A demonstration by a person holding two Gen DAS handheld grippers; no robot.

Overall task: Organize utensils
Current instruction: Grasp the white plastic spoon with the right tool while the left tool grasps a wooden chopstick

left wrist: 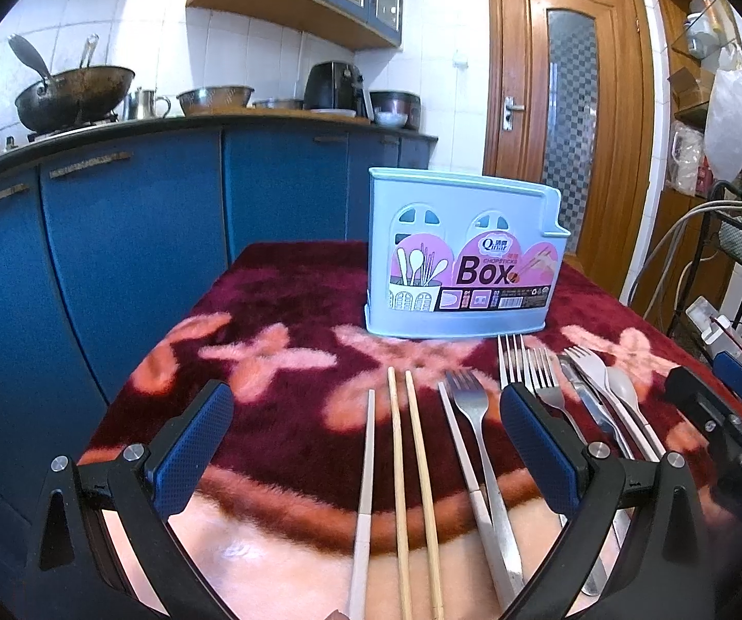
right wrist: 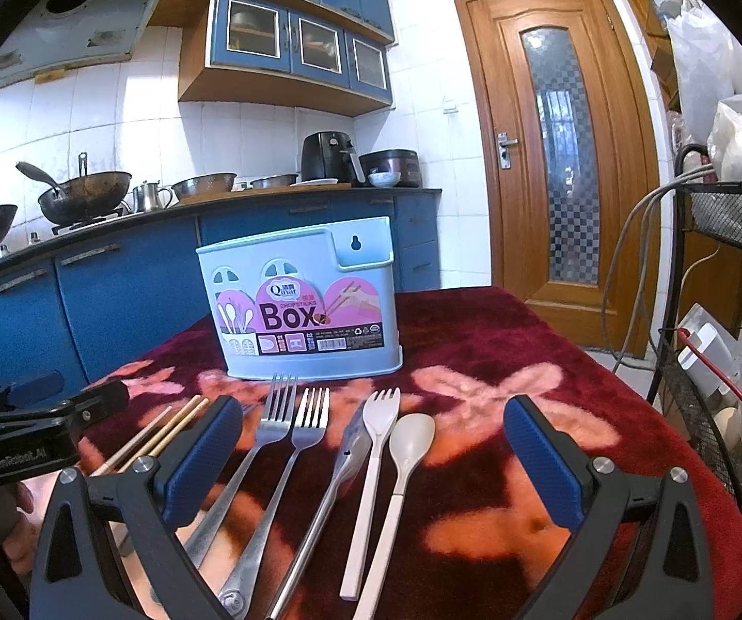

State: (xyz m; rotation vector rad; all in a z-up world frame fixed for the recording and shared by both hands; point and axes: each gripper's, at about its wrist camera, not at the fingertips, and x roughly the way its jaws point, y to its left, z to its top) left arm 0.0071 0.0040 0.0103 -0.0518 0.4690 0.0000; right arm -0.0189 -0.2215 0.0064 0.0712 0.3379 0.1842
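1. While both tools are held low over the desk (left wrist: 278,279), the left hand-held gripper (left wrist: 365,444) is seen spread wide, with nothing between its blue pads (left wrist: 192,444).
2. Between those pads, in the left wrist view, a pale-handled utensil (left wrist: 363,496), a pair of wooden chopsticks (left wrist: 414,475) and a steel fork (left wrist: 479,444) are laid side by side, pointing toward 12 o'clock.
3. The right hand-held gripper (right wrist: 373,454) is likewise seen spread apart and holding nothing.
4. Within its span, two steel forks (right wrist: 288,429), a steel knife (right wrist: 342,470), a white plastic fork (right wrist: 376,444) and a white plastic spoon (right wrist: 407,449) are laid flat on the cloth, their heads toward 12 o'clock.
5. The light-blue chopsticks box (right wrist: 303,305) is stood upright on the desk at 12 o'clock of the utensil row, just beyond the fork tines; whether they touch cannot be told.
6. In the left wrist view the same box (left wrist: 463,253) is seen at roughly 1 o'clock.
7. A dark red floral cloth (right wrist: 500,341) is spread over the desk.
8. A wooden door (right wrist: 551,155) is seen at 2 o'clock, and blue cabinets (left wrist: 133,237) at 10 o'clock.
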